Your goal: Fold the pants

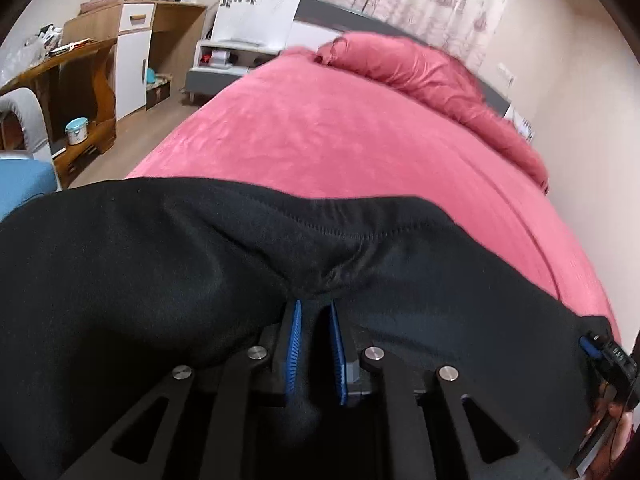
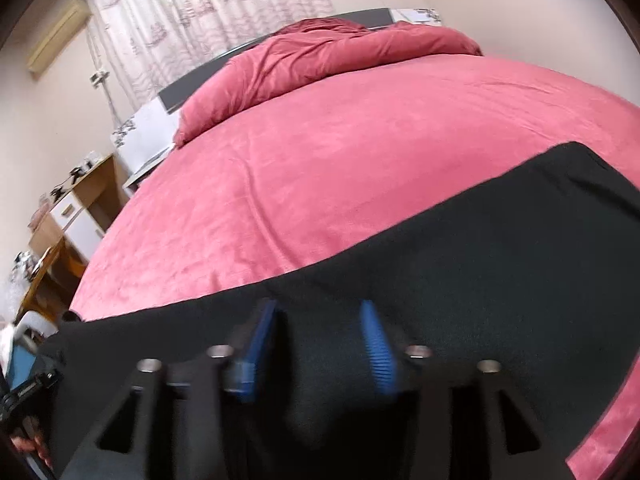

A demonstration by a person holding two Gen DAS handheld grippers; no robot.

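Midway through the fold, both claws worked along the near edge of the black pants (image 1: 168, 280), which lay spread across a bed covered in a pink sheet (image 1: 360, 140). Seen from the left wrist, the left claw (image 1: 314, 312) had its blue pads nearly together, pinching a bunched fold of cloth at the tips. The right claw (image 2: 320, 312), by contrast, stood with its pads well apart, cloth between and beneath them, gripping nothing that could be seen. A rumpled pink duvet (image 2: 328, 52) sat heaped at the head of the bed, well clear of the garment. Judging by this, the step in hand was taking hold of the edge; the next move would call for the right claw to close on the fabric so both could lift together.
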